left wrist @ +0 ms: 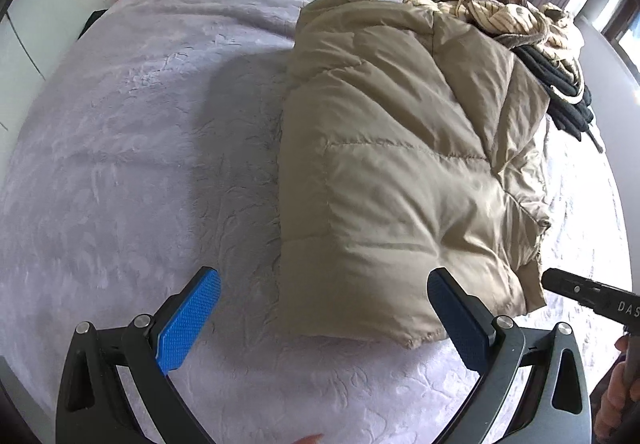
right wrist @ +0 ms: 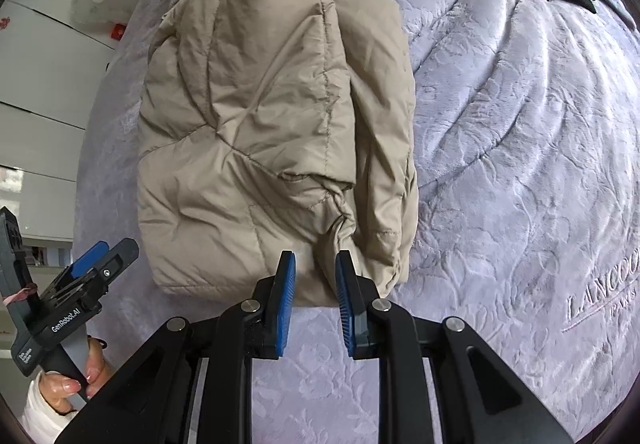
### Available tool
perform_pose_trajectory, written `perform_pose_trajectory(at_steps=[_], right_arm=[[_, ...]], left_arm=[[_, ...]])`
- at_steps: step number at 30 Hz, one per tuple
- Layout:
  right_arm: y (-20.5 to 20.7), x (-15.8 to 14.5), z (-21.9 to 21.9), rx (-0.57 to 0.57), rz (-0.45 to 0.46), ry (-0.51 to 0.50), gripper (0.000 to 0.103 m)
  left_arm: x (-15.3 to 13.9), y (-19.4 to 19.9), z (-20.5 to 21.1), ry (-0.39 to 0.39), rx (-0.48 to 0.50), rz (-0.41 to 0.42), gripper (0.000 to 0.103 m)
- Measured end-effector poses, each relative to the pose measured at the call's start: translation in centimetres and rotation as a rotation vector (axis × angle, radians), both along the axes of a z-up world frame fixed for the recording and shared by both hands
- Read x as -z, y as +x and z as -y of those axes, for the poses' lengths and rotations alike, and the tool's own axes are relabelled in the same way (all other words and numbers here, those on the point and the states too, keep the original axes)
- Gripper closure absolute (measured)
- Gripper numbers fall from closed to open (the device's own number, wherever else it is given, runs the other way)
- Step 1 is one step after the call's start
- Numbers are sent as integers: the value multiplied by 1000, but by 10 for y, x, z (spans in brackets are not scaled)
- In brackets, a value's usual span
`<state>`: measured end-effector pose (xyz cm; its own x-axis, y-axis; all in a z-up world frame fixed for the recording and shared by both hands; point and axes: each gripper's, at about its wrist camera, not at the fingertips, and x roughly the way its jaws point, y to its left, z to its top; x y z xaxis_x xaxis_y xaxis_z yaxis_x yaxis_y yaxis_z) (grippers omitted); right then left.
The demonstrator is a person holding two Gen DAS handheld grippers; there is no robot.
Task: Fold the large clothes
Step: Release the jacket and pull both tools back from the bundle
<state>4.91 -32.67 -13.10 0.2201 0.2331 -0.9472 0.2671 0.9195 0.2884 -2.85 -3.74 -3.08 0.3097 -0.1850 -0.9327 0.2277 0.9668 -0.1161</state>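
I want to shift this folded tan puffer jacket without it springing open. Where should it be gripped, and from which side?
Grip the tan puffer jacket at its near edge, coming in low from the front, one gripper per corner. The layers stack there, so pinching through all of them probably keeps the fold shut. The right gripper is already at that edge.

- Left gripper (left wrist: pixel 324 292): blue-padded jaws spread wide apart, nothing between them.
- Right gripper (right wrist: pixel 316 272): jaws close together but still parted, a narrow gap between the fingertips.
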Motion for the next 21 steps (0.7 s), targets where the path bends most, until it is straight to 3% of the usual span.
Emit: perform_pose_trajectory(at_steps=[2, 6, 9, 14, 17, 18, 19, 21], right_arm=[[-4, -2, -5, 0, 6, -12, 52], [-11, -12, -21, -7, 22, -36, 44], [-14, -18, -28, -5, 25, -55, 24], [-22, -32, -39, 4, 51, -89, 17], [-27, -43, -46, 11, 69, -114, 16], [-31, -47, -49, 22, 91, -110, 14], [-34, -51, -50, 32, 108, -108, 1], [-36, -60, -53, 41, 141, -122, 0]], left_arm=[[-3, -2, -1, 19, 3, 0, 0], [-10, -6, -2, 58, 9, 16, 0], [-19, -11, -4, 94, 6, 58, 0], [-28, -14, -18, 46, -1, 76, 0], [-35, -18, -22, 74, 3, 92, 0], [-38, -20, -24, 78, 3, 97, 0], [-41, -23, -25, 71, 5, 100, 0], [-48, -29, -27, 57, 11, 104, 0]])
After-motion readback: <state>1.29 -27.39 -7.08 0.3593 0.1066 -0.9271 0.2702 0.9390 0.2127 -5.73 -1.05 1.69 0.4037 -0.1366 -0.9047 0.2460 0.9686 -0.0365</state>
